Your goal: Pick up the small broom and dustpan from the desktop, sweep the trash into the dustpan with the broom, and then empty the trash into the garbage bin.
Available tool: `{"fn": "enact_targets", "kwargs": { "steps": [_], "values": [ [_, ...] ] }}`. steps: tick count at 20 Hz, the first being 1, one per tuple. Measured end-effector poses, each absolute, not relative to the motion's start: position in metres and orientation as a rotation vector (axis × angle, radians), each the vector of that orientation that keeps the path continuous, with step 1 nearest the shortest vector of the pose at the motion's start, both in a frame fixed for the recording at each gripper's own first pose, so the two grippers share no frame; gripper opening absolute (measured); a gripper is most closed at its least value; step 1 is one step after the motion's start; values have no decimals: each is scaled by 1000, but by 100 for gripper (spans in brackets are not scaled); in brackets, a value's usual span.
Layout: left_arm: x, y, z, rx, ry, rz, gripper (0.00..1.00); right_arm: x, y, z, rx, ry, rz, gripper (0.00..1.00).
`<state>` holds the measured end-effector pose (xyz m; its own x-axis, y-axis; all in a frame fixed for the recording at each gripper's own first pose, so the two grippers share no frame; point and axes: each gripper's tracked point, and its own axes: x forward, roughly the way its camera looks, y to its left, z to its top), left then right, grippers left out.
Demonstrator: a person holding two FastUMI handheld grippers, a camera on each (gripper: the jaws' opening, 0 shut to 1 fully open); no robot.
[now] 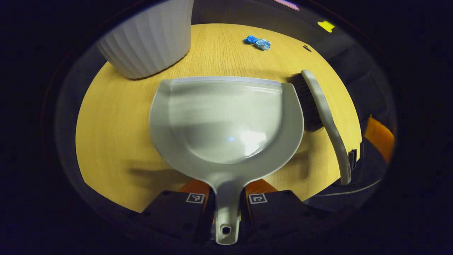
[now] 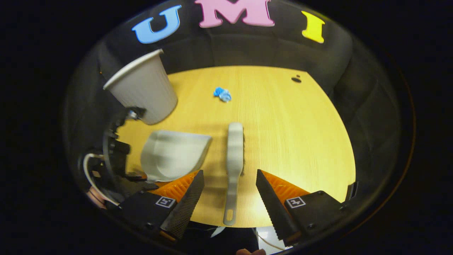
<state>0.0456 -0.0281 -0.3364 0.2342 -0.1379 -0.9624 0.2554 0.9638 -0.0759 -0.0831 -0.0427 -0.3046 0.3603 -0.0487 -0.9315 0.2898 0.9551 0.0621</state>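
Dustpan handle clamped, broom not yet taken.
The left gripper is clenched on the dustpan at frame centre; the right gripper is spread around the broom handle at lower centre, and a skewed closure could twist it. The trash is seen at upper centre.

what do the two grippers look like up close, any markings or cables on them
Both have black blocky bodies, each finger base carrying a small square black-and-white tag. The right gripper has ridged, sawtooth-edged fingers. The left gripper, seen from the right gripper view, trails a white cable.
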Motion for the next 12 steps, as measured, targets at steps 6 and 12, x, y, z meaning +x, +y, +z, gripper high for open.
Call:
{"fn": "enact_targets", "kwargs": {
  "steps": [6, 12],
  "values": [
    [41, -25, -337, 133, 1316, -281, 29, -111, -40, -380, 142, 1480, -171, 98],
    [42, -25, -337, 125, 1309, -314, 29, -97, -49, -401, 250, 1572, -212, 82]
  ]
}}
